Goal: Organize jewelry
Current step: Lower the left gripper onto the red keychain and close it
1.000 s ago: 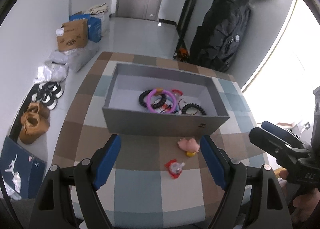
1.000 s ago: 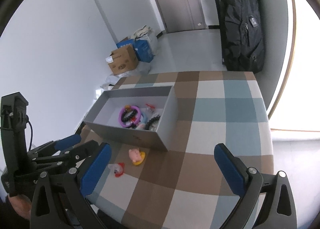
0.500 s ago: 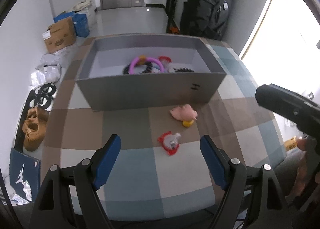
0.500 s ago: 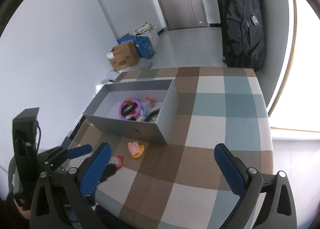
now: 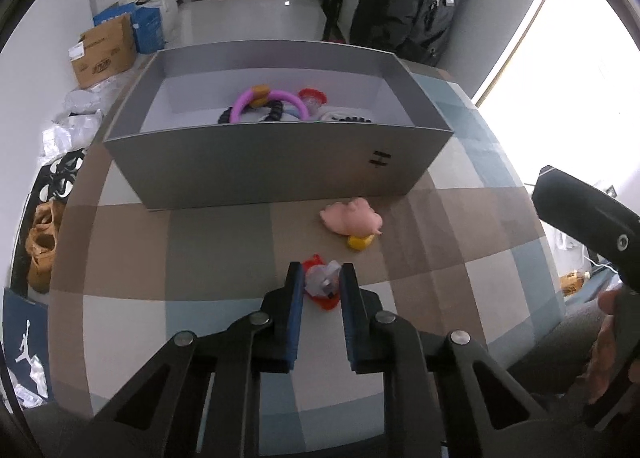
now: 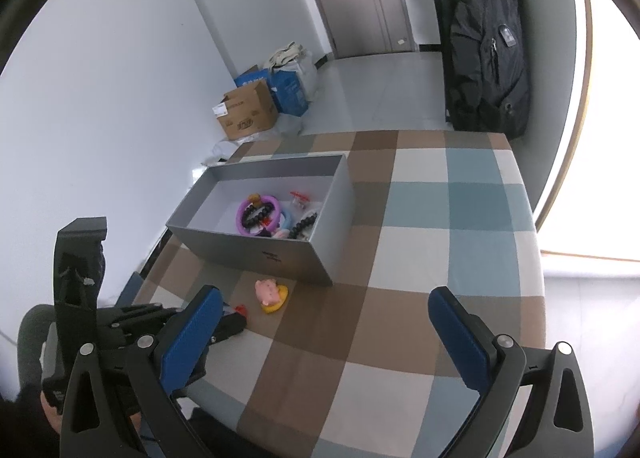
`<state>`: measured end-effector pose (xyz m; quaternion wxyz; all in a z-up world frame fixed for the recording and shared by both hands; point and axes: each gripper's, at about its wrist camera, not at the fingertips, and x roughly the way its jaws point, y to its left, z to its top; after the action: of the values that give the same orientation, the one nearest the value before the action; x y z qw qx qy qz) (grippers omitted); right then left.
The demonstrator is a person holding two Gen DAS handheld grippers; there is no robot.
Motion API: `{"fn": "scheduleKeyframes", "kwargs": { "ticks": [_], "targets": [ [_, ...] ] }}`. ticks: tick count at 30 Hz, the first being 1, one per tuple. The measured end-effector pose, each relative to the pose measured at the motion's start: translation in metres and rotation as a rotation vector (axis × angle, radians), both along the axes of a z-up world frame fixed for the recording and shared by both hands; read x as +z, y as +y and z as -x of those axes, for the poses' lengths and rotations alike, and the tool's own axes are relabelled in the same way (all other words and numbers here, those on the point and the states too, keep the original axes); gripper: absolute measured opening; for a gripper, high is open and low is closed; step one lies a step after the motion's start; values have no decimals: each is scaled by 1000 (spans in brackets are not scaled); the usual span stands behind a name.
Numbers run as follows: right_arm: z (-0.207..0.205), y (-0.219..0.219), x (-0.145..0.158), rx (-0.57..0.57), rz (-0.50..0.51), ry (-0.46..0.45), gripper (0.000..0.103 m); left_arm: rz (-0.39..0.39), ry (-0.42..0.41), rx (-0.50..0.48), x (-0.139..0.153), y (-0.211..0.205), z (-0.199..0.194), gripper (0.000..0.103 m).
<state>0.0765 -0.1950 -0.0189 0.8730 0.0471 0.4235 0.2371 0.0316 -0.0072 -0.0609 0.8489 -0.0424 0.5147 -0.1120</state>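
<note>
Because the left gripper (image 5: 320,278) has just been closing its jaws, its 2 blue pads now pinch the small red and clear trinket (image 5: 320,283) from both sides, low on the checked tablecloth (image 5: 132,242), and only the piece's near half sits between them while its far end pokes out ahead of the tips. That shallow bite is the risk: I judge the light, lumpy piece could twist or pop free as it lifts, or the pad tips could snag the cloth and drag it. Just ahead and to the right of the pads lies the pink and yellow charm (image 5: 353,223), close enough to be nudged on the way up. Beyond it stands the grey box (image 5: 276,162), whose tall near wall blocks a straight forward path, so the load must rise over the rim to join the purple ring (image 5: 269,100) and black beads inside. The right gripper (image 6: 324,332) hangs wide open with nothing between its pads, well to the side.
</note>
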Motion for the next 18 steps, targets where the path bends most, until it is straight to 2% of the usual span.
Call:
{"fn": "scheduleKeyframes", "kwargs": {
  "ticks": [2, 7, 18],
  "targets": [
    [0, 1, -1, 2, 5, 3, 103, -19, 3, -10, 1, -3, 1, 13],
    [-1, 1, -3, 1, 8, 13, 103, 29, 17, 0, 2, 4, 2, 13],
    [-3, 2, -11, -2, 16, 47, 103, 111, -29, 36, 25, 13, 2, 13]
  ]
}}
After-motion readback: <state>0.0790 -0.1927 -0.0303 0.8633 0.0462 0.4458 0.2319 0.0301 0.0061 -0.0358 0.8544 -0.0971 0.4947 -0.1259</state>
